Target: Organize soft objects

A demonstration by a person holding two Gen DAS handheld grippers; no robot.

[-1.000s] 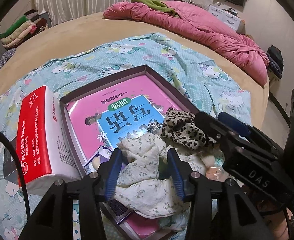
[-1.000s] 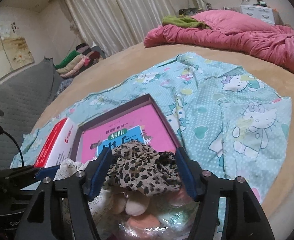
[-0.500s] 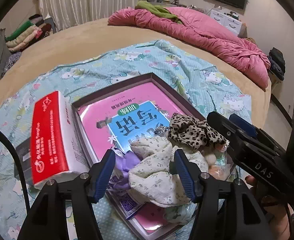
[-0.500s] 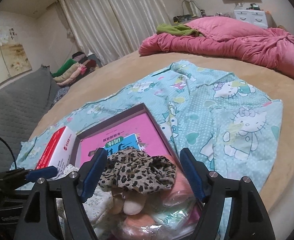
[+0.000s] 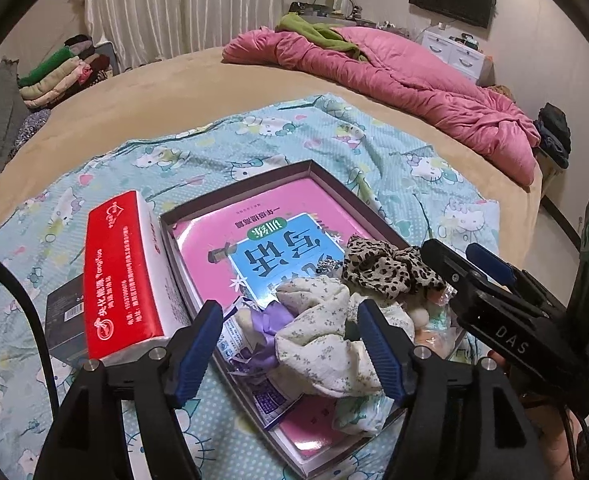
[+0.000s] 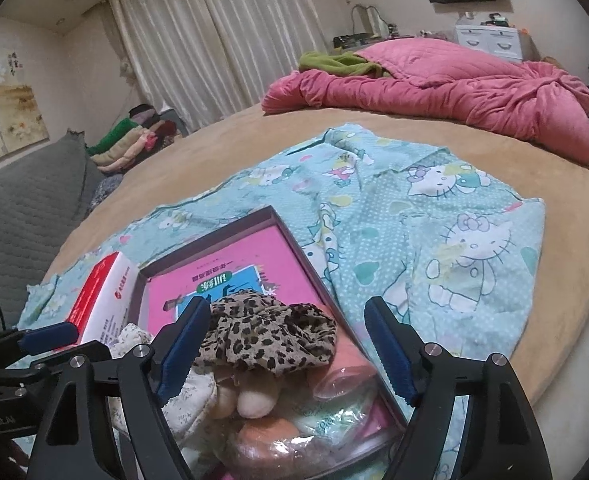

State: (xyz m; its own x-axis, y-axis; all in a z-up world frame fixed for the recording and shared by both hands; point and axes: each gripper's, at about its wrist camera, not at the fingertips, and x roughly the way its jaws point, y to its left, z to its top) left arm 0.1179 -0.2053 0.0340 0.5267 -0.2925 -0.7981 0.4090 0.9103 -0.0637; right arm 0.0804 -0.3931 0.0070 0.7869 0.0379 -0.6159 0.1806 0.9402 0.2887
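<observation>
Scrunchies fill the near end of a shallow box (image 5: 326,172) that lies on a cartoon-print sheet (image 5: 222,148) spread over the bed. Through the left wrist camera we see our left gripper (image 5: 290,344) with its blue pads spread; its jaws have just been opening, and the cream floral scrunchie (image 5: 326,344) sits loose between them, no pad pressing it. A purple ribbon (image 5: 270,320) lies just left of that scrunchie, and the leopard scrunchie (image 5: 382,268) rests beyond it to the right, on a pink book (image 5: 262,240) in the box. A red tissue pack (image 5: 122,272) stands against the box's left wall. Our right gripper (image 5: 490,280) reaches in from the right.

Through the right wrist camera we see our right gripper (image 6: 290,352) released too, jaws just widened, the leopard scrunchie (image 6: 270,340) lying between them; its left edge meets the left pad, the right pad stands clear. Below it lie a pale pompom (image 6: 254,400) and clear plastic bags (image 6: 314,432). A pink quilt (image 6: 454,96) is heaped at the far side of the bed.
</observation>
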